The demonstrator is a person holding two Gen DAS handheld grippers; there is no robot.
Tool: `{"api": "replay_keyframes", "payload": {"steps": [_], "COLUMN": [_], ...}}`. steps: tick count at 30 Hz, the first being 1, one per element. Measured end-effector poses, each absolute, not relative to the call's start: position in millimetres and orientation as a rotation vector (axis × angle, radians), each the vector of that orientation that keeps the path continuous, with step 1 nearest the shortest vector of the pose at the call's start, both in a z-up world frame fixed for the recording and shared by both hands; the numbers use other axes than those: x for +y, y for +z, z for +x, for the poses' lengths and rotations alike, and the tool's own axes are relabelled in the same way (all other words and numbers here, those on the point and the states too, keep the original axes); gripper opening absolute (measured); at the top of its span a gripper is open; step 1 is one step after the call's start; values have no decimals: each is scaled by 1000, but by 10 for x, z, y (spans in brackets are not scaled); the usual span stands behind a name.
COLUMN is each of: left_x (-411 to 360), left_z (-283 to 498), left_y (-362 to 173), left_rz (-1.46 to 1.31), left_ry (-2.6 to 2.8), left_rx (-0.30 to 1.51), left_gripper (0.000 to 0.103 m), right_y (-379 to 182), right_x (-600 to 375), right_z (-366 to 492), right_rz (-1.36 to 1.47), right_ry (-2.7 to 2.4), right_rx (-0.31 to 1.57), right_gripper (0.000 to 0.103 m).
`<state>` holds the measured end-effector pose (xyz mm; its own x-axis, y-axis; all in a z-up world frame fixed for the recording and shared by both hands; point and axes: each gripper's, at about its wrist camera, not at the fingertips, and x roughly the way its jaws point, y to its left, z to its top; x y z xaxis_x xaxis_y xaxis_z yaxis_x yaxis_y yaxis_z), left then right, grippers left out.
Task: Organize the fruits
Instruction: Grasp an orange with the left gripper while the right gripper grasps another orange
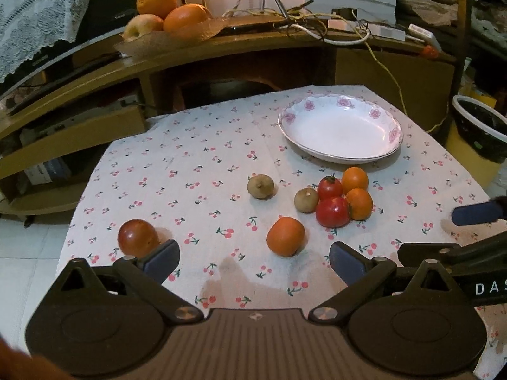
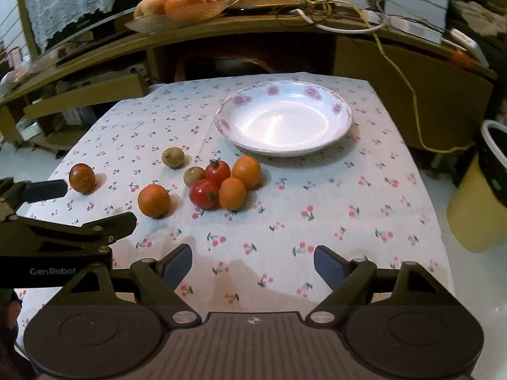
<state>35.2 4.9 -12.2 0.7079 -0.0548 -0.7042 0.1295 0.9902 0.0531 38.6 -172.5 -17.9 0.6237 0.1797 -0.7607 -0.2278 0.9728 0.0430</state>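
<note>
- The fruits lie loose on a cloth printed with cherries (image 2: 317, 196), none of them on the plate.
- A tight cluster sits just in front of the plate: two red tomatoes (image 2: 204, 193) and two small oranges (image 2: 246, 171), touching one another, with a brown-green fruit (image 2: 193, 175) against the cluster's left side.
- A second brown-green fruit (image 2: 173, 157) lies a little apart to the left.
- A lone orange (image 1: 285, 236) sits nearer the grippers, just ahead of the left gripper.
- A dark red fruit (image 1: 138, 237) lies at the cloth's left side, just beside the left gripper's left finger.
- The white plate with pink flowers (image 2: 343, 112) is bare, at the far side of the cloth.
- The left gripper (image 1: 253, 261) is released, jaws wide, nothing between them.
- The right gripper (image 2: 253, 261) is likewise released over bare cloth, holding nothing.
- Behind the table, a wooden shelf (image 1: 221, 50) carries a bowl of larger oranges and an apple (image 1: 158, 12).
</note>
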Motion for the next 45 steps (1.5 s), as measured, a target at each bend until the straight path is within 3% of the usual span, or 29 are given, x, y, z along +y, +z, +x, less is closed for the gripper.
{"api": "replay_keyframes", "payload": {"steps": [11, 16, 24, 45], "left_x": [29, -21, -75, -122], "left_z": [644, 766, 924, 876], "left_y": [-198, -303, -469, -461], "left_rz": [262, 258, 256, 272], "left_ry": [-289, -360, -373, -414], "left_rx": [818, 843, 872, 839], "left_gripper": [100, 93, 69, 40], "right_y": [-238, -335, -412, -444], "right_x": [-1672, -1698, -1681, -1542], "right_z": [836, 1025, 1153, 1261], "right_rz": [-172, -176, -156, -219], "right_ry": [413, 445, 491, 530], "right_rx": [910, 944, 958, 914], "right_gripper": [56, 43, 39, 32]}}
